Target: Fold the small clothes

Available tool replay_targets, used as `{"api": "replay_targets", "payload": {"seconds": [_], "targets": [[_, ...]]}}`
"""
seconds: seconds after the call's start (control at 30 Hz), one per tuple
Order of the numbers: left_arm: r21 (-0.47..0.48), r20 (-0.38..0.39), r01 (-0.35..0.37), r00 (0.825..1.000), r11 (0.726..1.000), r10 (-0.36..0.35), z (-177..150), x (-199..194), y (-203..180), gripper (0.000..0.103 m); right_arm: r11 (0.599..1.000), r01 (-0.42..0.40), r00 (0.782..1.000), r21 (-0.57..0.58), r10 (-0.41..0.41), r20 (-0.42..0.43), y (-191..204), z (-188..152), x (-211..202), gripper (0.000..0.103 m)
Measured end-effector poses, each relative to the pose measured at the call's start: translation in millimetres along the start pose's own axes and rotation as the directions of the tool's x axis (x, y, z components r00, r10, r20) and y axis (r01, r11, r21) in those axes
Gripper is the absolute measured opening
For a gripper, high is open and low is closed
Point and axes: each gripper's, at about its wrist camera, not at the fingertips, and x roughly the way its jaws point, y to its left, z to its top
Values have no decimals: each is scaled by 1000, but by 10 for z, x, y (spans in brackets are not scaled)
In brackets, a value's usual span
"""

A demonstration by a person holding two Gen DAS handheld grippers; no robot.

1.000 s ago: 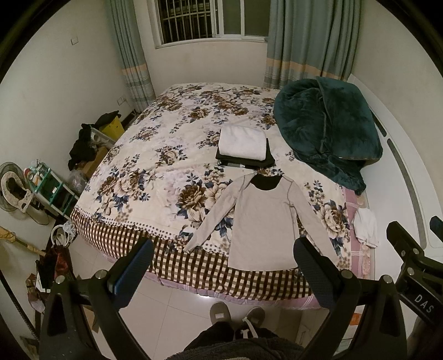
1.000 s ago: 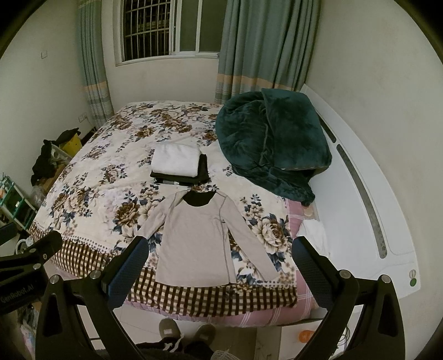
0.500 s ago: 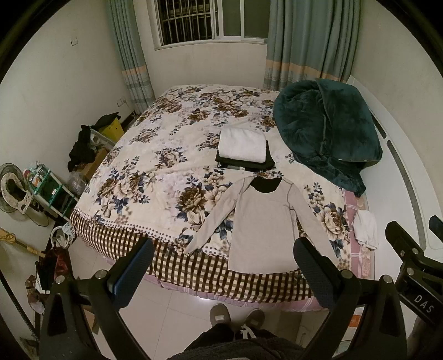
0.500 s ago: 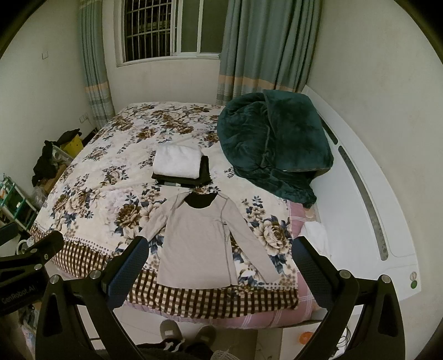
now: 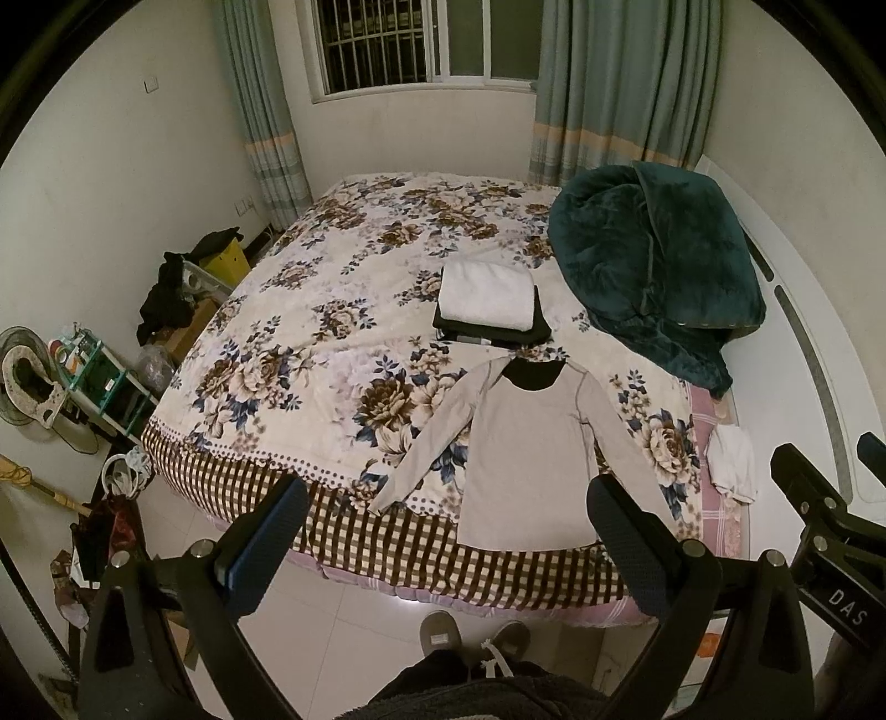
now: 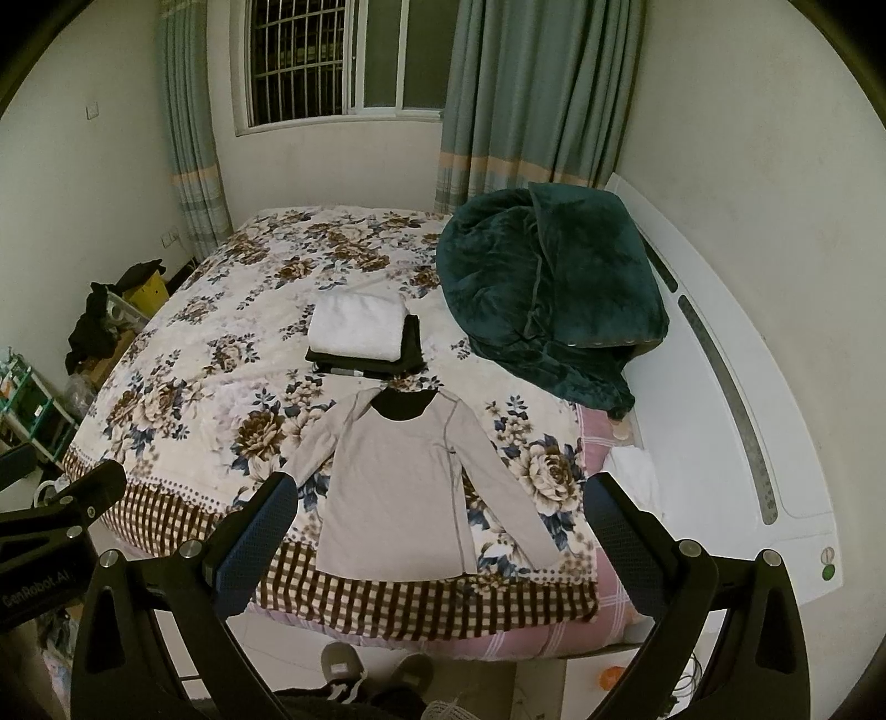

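Both grippers have drifted back slightly, so the bed (image 5: 343, 310) sits a little farther off. Left gripper (image 5: 443, 531) and right gripper (image 6: 443, 526) hover with jaws wide open, holding nothing. A grey long-sleeved shirt (image 5: 526, 448) lies flat, sleeves spread, near the bed's foot edge, likely laid out for folding, with a folded stack (image 5: 487, 307) just beyond its collar.

Home bedroom, floral-quilted bed (image 5: 343, 310), curtained barred window (image 5: 410, 44), green blanket (image 6: 554, 288), tiled floor (image 5: 354, 620)
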Motion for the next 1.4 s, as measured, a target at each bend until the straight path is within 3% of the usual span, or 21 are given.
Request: {"api": "replay_targets", "payload": {"seconds": [0.73,1.0,1.1,1.2,1.3,1.4], "targets": [[0,3,2,1000,1000,-2,55,-22,-27,103,1000,-3,1000,2,3,0,-19,-27,17,103],[22,-8,24,1000,999,-23,218,171,-59,103,998,5,1000,62,-3,-30,140,253,-55,103],[31,2,19,1000,999,-20,203,424,-20,103,989,14,998,145,-5,-65,3,222,254,103],[48,31,-12,999,999,10,252,797,2,103,960,80,989,270,-41,-146,-307,77,815,103],[67,30,-38,999,997,37,287,1230,-25,103,906,177,967,384,-87,-240,-675,-215,1436,103],[82,-13,-61,998,995,62,281,1803,-84,103,823,266,931,501,-85,-354,-1114,-632,2123,103]]}}
